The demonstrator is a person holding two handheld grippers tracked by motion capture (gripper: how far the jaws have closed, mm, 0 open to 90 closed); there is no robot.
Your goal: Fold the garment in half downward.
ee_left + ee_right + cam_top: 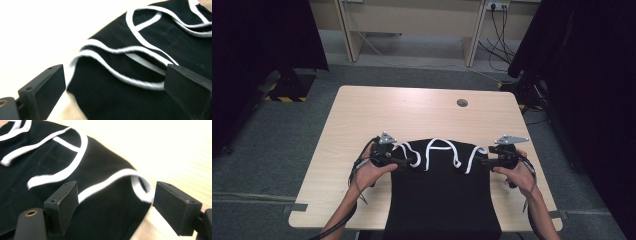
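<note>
black garment (pixel 442 195), gripper views reveal parted jaws

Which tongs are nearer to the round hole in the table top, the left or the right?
Right. The right tongs lie at the black garment's right corner, just below and right of the round hole. The left tongs, at the garment's left corner, are farther away across it.
</note>
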